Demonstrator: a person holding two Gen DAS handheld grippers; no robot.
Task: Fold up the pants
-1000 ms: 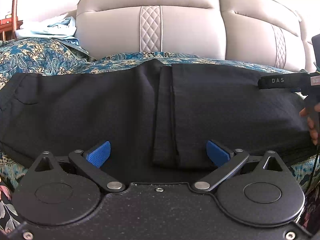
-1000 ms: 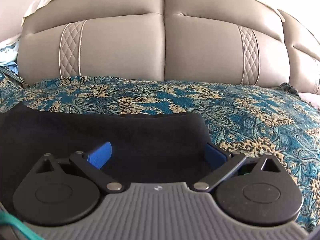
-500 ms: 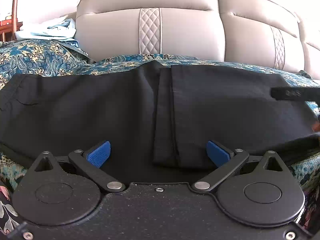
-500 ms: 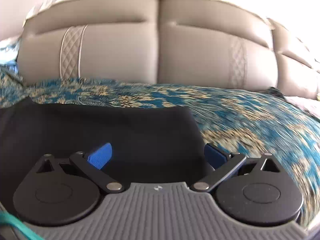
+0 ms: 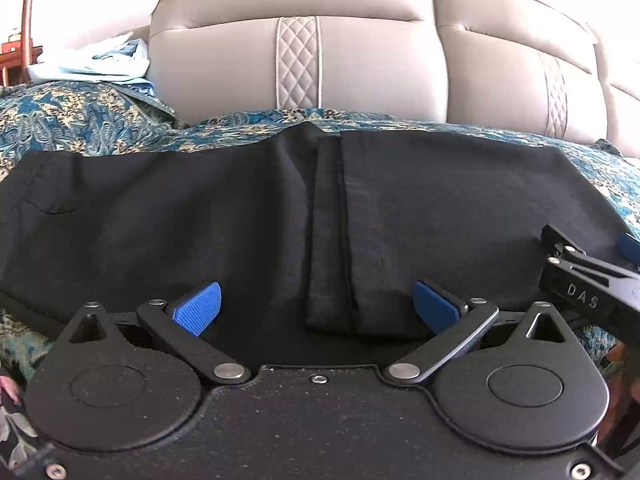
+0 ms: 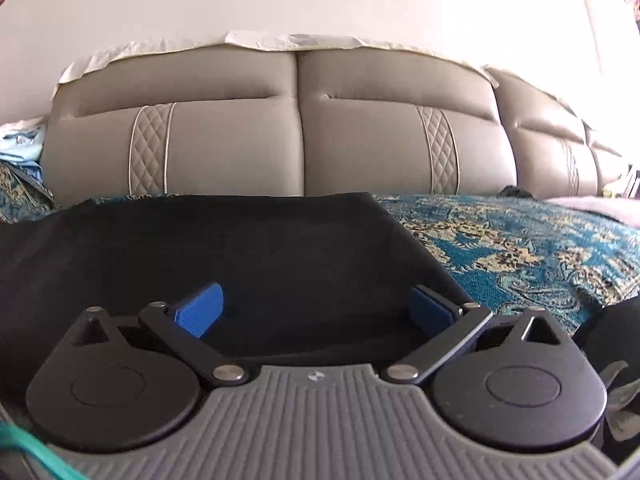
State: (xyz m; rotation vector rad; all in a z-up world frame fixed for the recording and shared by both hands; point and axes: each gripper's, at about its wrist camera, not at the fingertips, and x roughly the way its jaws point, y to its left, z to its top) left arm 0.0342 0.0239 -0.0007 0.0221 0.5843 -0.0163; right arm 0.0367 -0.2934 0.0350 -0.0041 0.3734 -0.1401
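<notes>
While pants (image 5: 240, 216) lie flat ahead, left gripper (image 5: 316, 308) and right gripper (image 6: 316, 308) gape, empty.

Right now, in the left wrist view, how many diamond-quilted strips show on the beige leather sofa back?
2. One diamond-quilted strip runs down the beige leather sofa back left of the cushion seam, above the black pants. The other is far right. More may lie outside the frame.

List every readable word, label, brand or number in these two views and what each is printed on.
"DAS": white letters on the black body of the right gripper, seen at the right edge of the left wrist view.
A small logo mark on the grey ribbed housing in the right wrist view: too small to read.
No text shows on the black pants.
</notes>
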